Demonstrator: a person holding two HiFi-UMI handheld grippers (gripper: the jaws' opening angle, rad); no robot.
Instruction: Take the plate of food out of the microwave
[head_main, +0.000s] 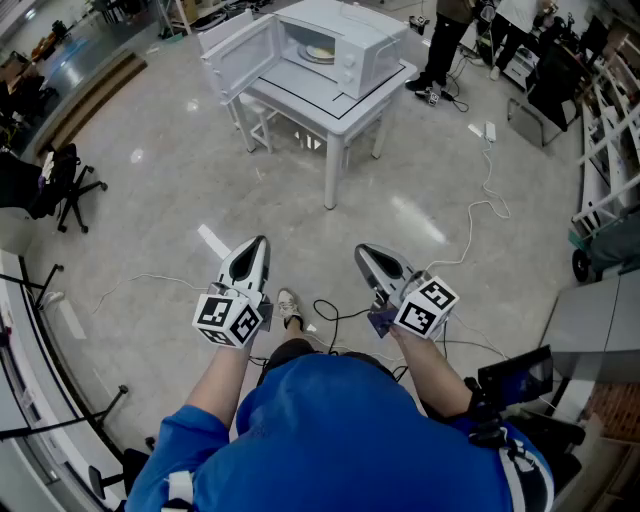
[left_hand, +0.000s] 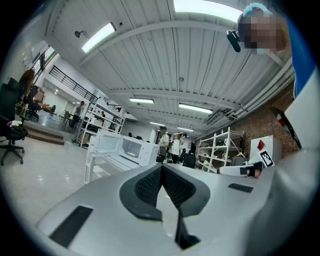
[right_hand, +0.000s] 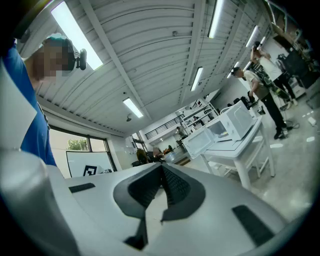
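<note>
Pale polished floor (head_main: 180, 170) spreads across a wide workshop, with cables (head_main: 480, 210) trailing over it and a black office chair (head_main: 60, 185) off to our left. Ahead of us stands a white table (head_main: 345, 105) carrying a white microwave (head_main: 370, 45), whose door (head_main: 238, 55) is swung wide to the left. The plate of food (head_main: 318, 52) sits inside the microwave's cavity. We hold the left gripper (head_main: 260, 240) and the right gripper (head_main: 362, 250) low, close to our body and well apart from the table, both pointing towards it. On the left gripper the fingers (left_hand: 147, 187) are pressed together with nothing between them. The right gripper's fingers (right_hand: 175, 187) are likewise closed and empty. People (head_main: 445, 40) stand beyond the table.
</note>
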